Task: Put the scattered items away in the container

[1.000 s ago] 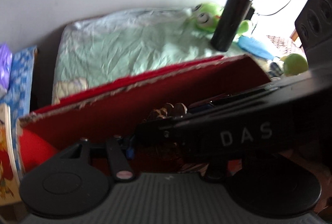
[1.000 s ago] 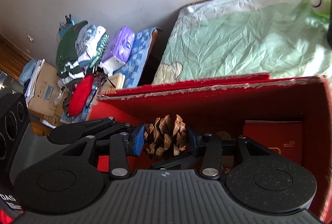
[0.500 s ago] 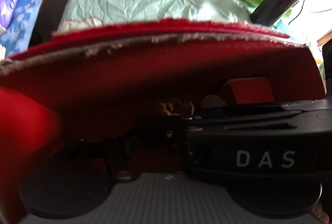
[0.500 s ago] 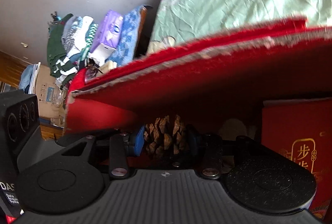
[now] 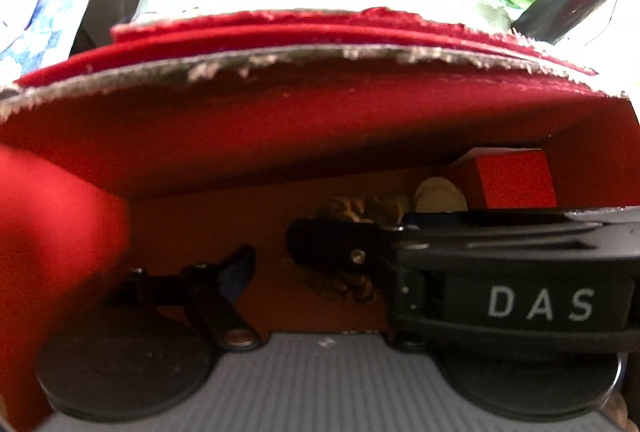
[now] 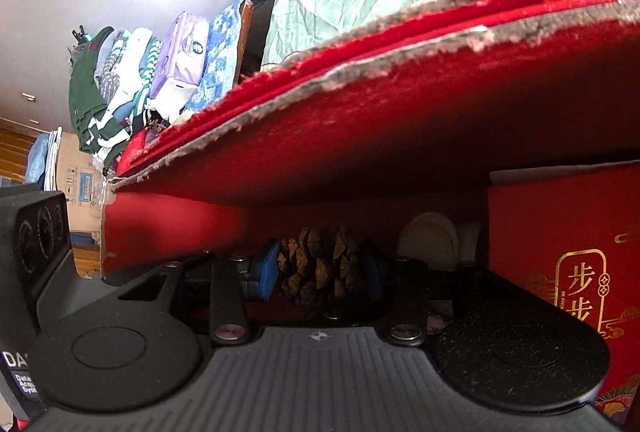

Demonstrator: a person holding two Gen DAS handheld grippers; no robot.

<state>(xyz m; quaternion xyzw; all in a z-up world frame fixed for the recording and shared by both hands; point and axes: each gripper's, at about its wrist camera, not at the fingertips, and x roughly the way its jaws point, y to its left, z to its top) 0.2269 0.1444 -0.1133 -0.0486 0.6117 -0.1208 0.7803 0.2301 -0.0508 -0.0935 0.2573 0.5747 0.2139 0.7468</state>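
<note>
Pine cone (image 6: 320, 264) sits low inside the red box (image 6: 400, 136), clamped by the right gripper (image 6: 322, 268); the left gripper (image 5: 320, 268) has just been opening, empty. Release gently near the floor.

both hand-held grippers lower inside red box (image 5: 280, 136)

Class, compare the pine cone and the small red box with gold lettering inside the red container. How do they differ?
The pine cone is brown, scaly and rounded; the small red box is smooth and flat-sided. The right gripper clamps the pine cone; nothing grips the small red box. Both sit inside the red container.
</note>
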